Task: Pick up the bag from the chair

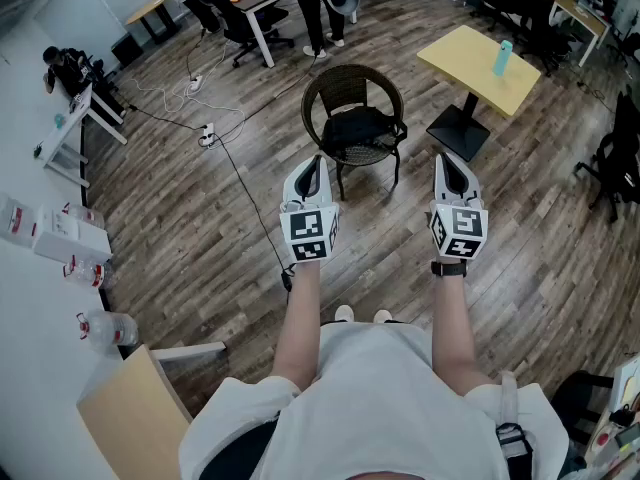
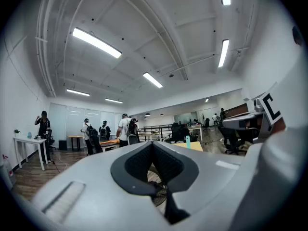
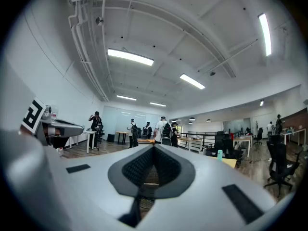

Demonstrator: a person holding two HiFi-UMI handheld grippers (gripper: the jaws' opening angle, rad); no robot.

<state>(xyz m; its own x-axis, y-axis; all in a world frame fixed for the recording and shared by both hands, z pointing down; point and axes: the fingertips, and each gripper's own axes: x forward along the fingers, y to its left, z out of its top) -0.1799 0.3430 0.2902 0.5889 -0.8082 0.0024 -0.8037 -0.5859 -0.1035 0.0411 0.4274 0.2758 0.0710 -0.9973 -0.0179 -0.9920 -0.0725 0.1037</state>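
A black bag lies on the seat of a dark wicker chair on the wood floor, straight ahead in the head view. My left gripper is held short of the chair's front left, and my right gripper hangs to the right of the chair. Neither touches the chair or the bag. In the left gripper view the left gripper has its jaws closed tip to tip with nothing held, and a bit of chair wicker shows below them. The right gripper looks the same, shut and empty.
A yellow table with a teal bottle stands right of the chair. Cables and a power strip run across the floor to the left. People stand at desks behind. A black office chair is at far right.
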